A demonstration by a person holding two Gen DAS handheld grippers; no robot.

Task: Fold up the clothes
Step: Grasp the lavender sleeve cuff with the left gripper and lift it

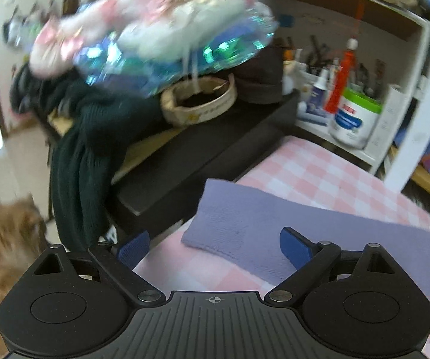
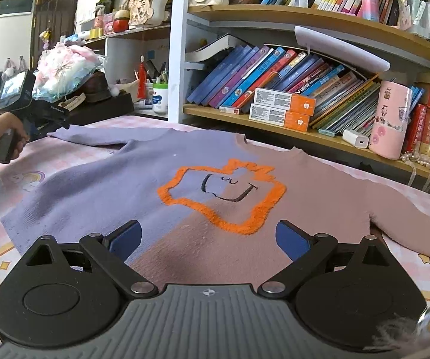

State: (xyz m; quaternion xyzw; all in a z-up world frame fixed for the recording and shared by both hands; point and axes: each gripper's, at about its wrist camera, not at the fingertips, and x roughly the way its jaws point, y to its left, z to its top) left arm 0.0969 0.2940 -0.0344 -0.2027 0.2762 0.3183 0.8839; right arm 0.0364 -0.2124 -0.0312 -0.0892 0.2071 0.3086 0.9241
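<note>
A half-purple, half-mauve sweater (image 2: 185,185) with an orange outlined face lies flat, front up, on the pink checked cloth (image 2: 11,179). Its purple sleeve (image 1: 245,218) stretches to the far left corner. My left gripper (image 1: 215,248) hovers open just over the end of that sleeve, with nothing between its blue pads (image 1: 293,246). In the right wrist view a hand holds that left gripper (image 2: 50,119) at the sleeve tip. My right gripper (image 2: 209,237) stands open above the sweater's hem, empty.
A black box (image 1: 203,149) with a dark green knit (image 1: 89,155), a round tin and a plush bouquet (image 1: 161,24) borders the table's left end. Bookshelves (image 2: 304,74) run along the back. A white tub (image 1: 355,119) and a pink bottle (image 2: 390,119) stand on shelves. A blurred furry animal (image 1: 2,254) shows at lower left.
</note>
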